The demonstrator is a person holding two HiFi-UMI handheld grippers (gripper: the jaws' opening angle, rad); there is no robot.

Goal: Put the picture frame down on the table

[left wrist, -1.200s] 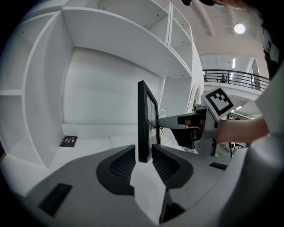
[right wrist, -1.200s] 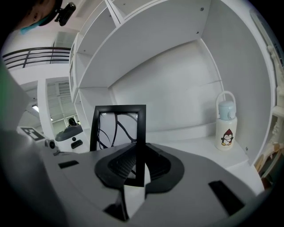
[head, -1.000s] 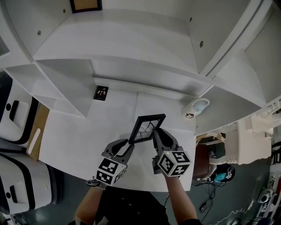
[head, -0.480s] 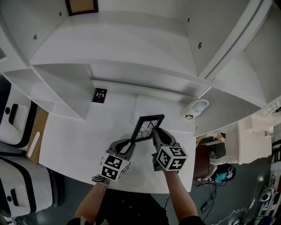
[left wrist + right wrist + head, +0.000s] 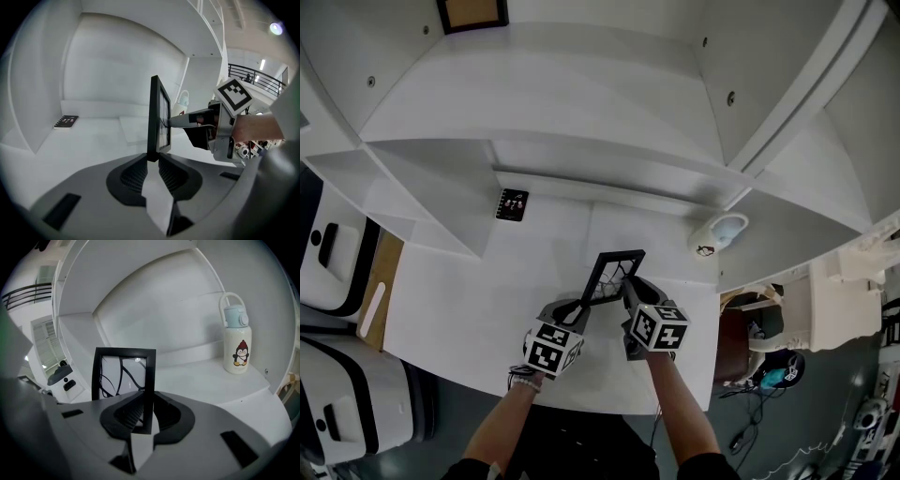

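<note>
Two hand-held grippers, both clamped on one black picture frame point(image 5: 612, 275) over the near middle of the white table point(image 5: 459, 300). Frame upright, glass side towards the right gripper's camera, with dark curved lines across the pane point(image 5: 123, 376). Contact between frame and table not clear from any view.

Left gripper point(image 5: 579, 307) with jaws drawn narrow on the frame's lower left corner, the frame edge-on point(image 5: 157, 117) between ribbed pads point(image 5: 174, 174). Right gripper point(image 5: 630, 284) with jaws pinched narrow on the frame's right side bar, low down.

Towards the table's far right corner, well apart from the grippers, a white penguin bottle point(image 5: 717, 232) with a pale blue cap, standing upright point(image 5: 236, 345). Towards the table's far left, a small black booklet point(image 5: 514, 202) lying flat point(image 5: 65, 122).
</note>
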